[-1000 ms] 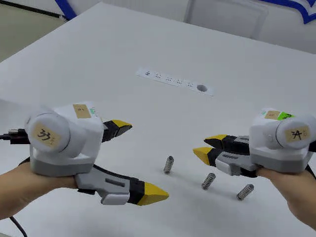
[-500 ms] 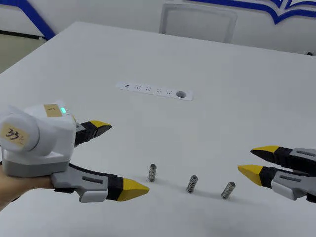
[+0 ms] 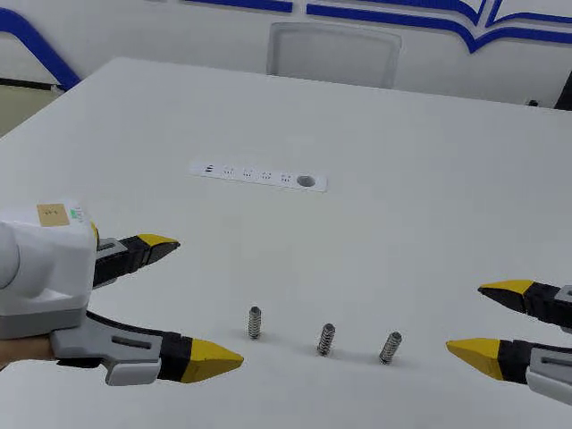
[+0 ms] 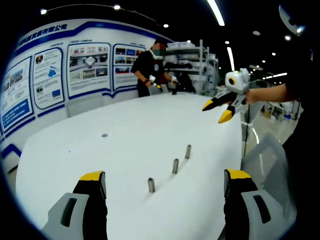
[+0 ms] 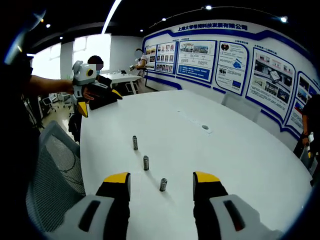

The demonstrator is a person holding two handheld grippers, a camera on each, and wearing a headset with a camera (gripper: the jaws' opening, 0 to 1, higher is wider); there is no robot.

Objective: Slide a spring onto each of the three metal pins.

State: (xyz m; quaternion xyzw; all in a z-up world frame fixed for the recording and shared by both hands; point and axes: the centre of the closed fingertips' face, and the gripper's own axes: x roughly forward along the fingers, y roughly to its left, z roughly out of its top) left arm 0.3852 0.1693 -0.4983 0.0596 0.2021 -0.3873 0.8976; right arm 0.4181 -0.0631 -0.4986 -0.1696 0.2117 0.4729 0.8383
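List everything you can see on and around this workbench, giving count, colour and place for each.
Table: one, white, under everything.
Springs on pins: three, silver, upright in a row between the grippers.
Socket strip: one, white, set in the table beyond the row.
Chair: one, pale grey, at the table's far edge.
Wall posters: several, blue and white, along the wall.
Left gripper: one, grey with yellow tips, open, left of the row.
Right gripper: one, same colours, open, right of the row.
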